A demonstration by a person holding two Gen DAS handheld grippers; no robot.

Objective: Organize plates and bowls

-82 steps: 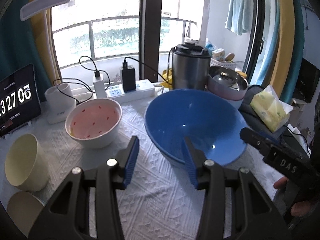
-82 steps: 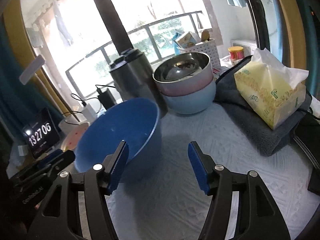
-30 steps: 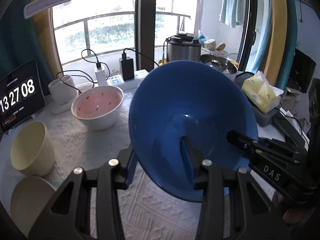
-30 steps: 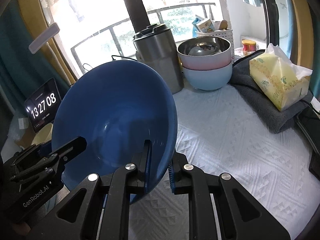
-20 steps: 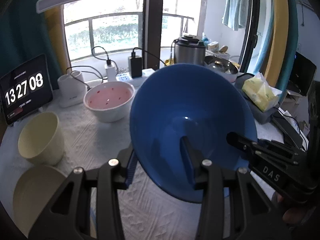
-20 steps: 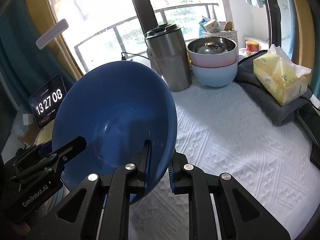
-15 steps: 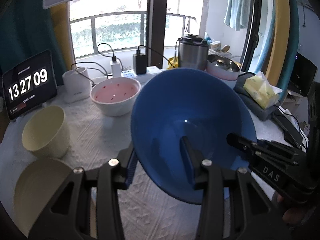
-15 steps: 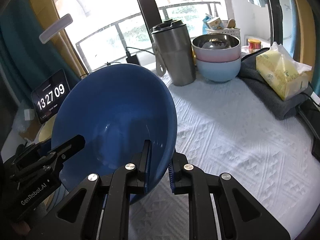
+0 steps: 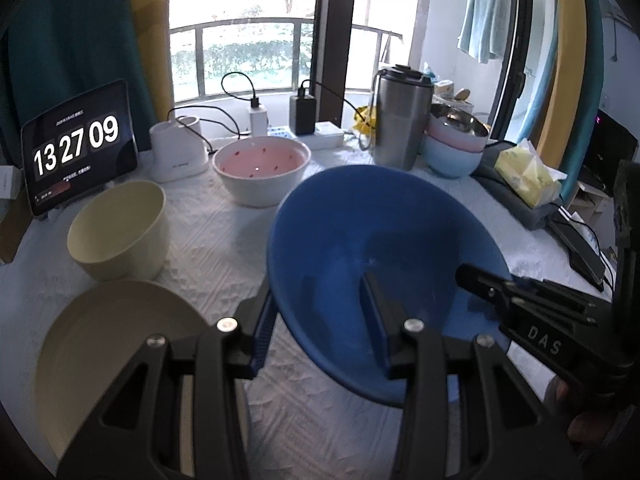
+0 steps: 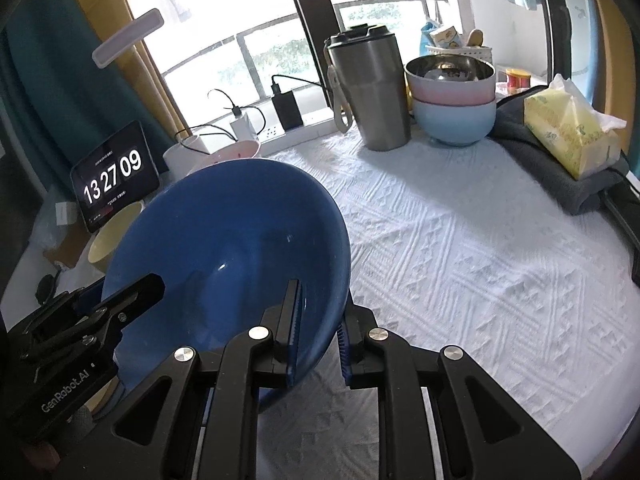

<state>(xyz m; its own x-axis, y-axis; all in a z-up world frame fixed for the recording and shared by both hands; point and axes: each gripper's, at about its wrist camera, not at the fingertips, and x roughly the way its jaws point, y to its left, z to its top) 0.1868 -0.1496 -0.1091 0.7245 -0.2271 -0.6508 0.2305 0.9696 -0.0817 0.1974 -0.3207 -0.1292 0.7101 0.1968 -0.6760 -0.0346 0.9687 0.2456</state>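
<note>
Both hand-held grippers, left (image 9: 320,324) and right (image 10: 318,330), clamp opposite rims of a large glossy blue plastic bowl (image 9: 380,256), carried tilted above the white-clothed counter (image 10: 460,240). Next, likely: lowering it level near the cream bowls (image 9: 120,228) before releasing.

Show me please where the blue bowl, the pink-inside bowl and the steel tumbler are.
blue bowl (image 9: 372,236): left wrist view, on its inner wall.
pink-inside bowl (image 9: 262,162): left wrist view, on its pink inside.
steel tumbler (image 10: 372,92): right wrist view, on its metal side.
</note>
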